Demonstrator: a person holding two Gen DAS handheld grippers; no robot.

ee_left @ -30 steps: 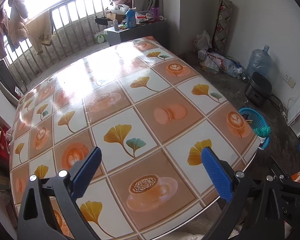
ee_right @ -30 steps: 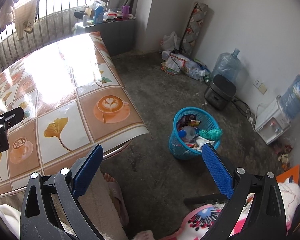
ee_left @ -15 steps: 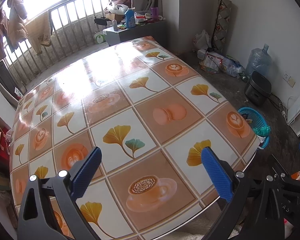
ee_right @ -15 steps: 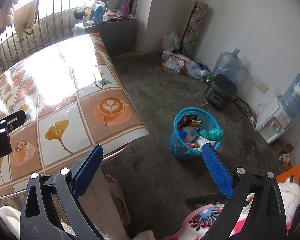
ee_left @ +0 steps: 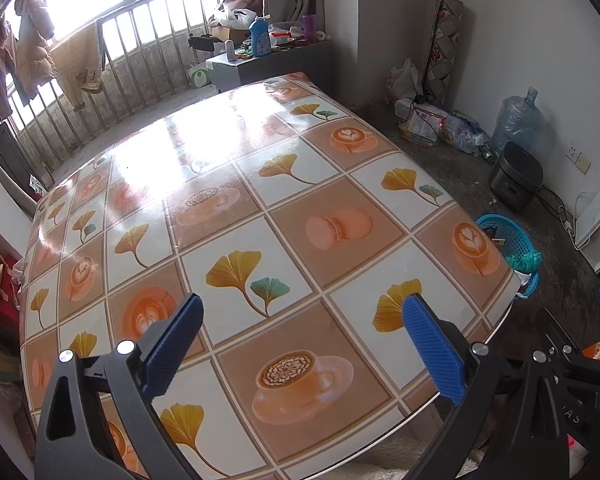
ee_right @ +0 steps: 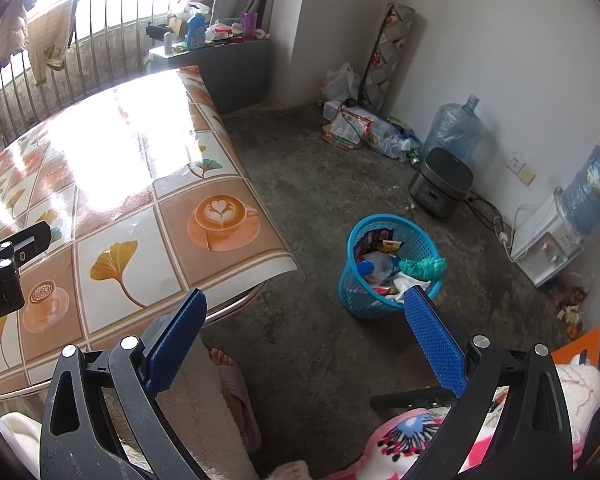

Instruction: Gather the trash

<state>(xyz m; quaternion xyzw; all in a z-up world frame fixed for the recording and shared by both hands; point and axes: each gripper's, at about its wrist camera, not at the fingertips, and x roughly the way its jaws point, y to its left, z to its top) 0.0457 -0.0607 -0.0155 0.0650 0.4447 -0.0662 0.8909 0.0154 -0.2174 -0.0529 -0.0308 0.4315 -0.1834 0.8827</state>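
Observation:
A blue plastic basket [ee_right: 388, 264] stands on the concrete floor right of the table, holding a bottle, wrappers and a green wad; the left wrist view shows part of this basket [ee_left: 512, 244] past the table's corner. My right gripper [ee_right: 304, 340] is open and empty, above the floor near the table's edge, short of the basket. My left gripper [ee_left: 304, 340] hangs open and empty over the near part of the table [ee_left: 228, 208], whose glossy cloth has coffee cup and leaf prints. No loose trash shows on the tabletop.
Along the wall lie bags and packets [ee_right: 360, 128], a water jug [ee_right: 456, 128], a black cooker [ee_right: 440, 184] and a white dispenser [ee_right: 548, 240] with cables. A grey cabinet [ee_left: 268, 64] with bottles stands by the railing. A slippered foot [ee_right: 236, 384] is under the table's edge.

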